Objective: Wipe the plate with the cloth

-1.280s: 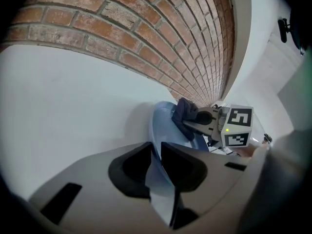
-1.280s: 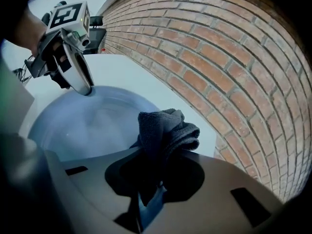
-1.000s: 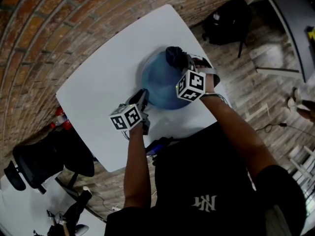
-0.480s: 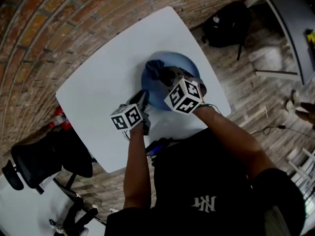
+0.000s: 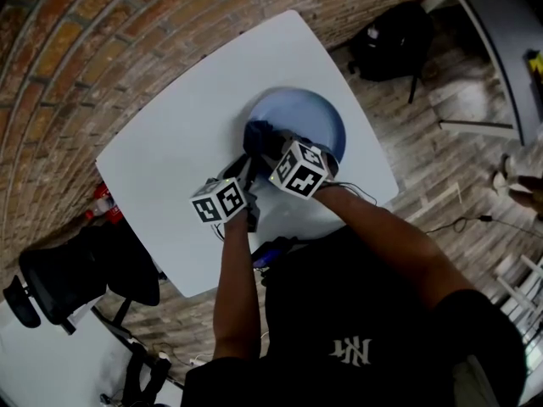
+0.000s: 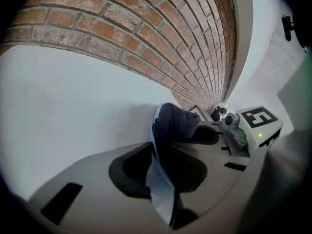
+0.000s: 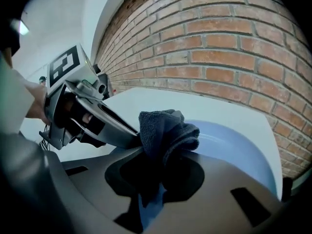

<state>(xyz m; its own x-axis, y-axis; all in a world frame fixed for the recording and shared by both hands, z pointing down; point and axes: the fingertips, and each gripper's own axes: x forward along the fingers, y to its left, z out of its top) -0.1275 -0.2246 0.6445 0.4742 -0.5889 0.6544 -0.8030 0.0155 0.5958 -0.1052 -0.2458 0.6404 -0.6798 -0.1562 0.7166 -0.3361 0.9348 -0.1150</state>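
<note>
A blue plate (image 5: 312,114) lies on the white table (image 5: 178,142). My left gripper (image 5: 249,170) is shut on the plate's near-left rim (image 6: 157,172), which runs edge-on between its jaws. A dark cloth (image 5: 257,134) is bunched in my right gripper (image 5: 270,147), which is shut on it and presses it on the plate's left side, right beside the left gripper. In the right gripper view the cloth (image 7: 163,133) bulges out over the plate (image 7: 234,145). In the left gripper view the cloth (image 6: 175,123) sits just past the rim.
A brick wall (image 5: 76,49) borders the table's far-left side. A black backpack (image 5: 392,34) lies on the wooden floor at the right. A black office chair (image 5: 76,278) stands at the lower left, beside the table's near corner.
My right gripper has swept the cloth from the plate's far edge down to its near-left side, close to the left gripper. The left gripper has kept its hold on the rim.
</note>
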